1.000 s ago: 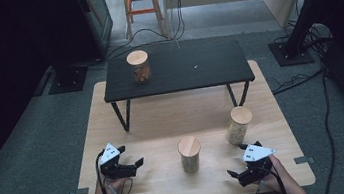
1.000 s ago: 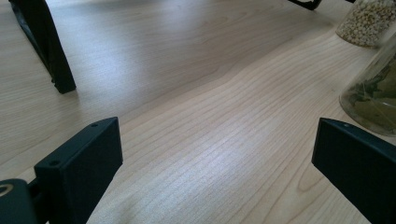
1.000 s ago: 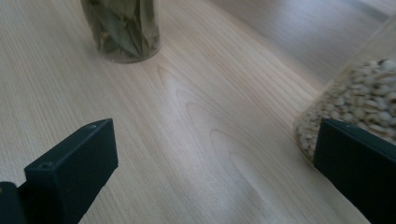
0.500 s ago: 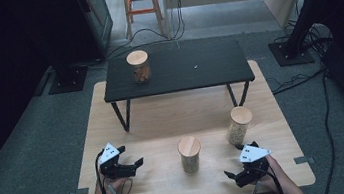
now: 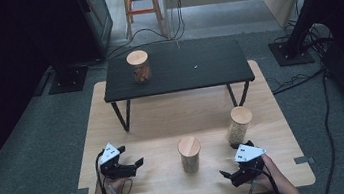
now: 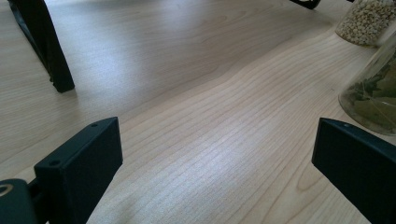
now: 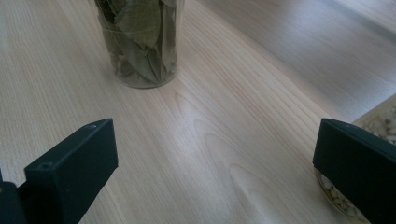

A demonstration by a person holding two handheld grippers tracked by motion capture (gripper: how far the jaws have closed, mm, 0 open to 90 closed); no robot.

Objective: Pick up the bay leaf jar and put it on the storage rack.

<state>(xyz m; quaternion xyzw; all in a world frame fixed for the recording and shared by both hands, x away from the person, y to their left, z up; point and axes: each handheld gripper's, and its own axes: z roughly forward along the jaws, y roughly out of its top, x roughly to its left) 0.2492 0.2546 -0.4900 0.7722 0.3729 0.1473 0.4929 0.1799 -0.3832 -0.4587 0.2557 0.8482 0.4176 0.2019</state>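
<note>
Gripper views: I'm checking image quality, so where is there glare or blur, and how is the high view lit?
Left gripper view: pale sheen on the table, leaf jar soft at the edge. Right gripper view: leaf jar fairly sharp. High view: table lit, surroundings dark.

- The pale wooden worktop (image 5: pixel 163 123) is light beige with fine, wavy grain lines
- The clear glass jar of bay leaves (image 5: pixel 189 154) shows dull olive-green leaves under a tan wooden lid
- The clear glass jar of pale grains (image 5: pixel 239 125) holds cream-yellow kernels and has a light wooden lid
- The third wood-lidded jar (image 5: pixel 138 66) shows reddish-brown contents
- The small raised table (image 5: pixel 196 66) is matt black, legs too
- The left gripper (image 5: pixel 136 164) and right gripper (image 5: pixel 226 175) have black fingers and light grey top plates
- The floor (image 5: pixel 30 146) is dark grey, speckled
</note>
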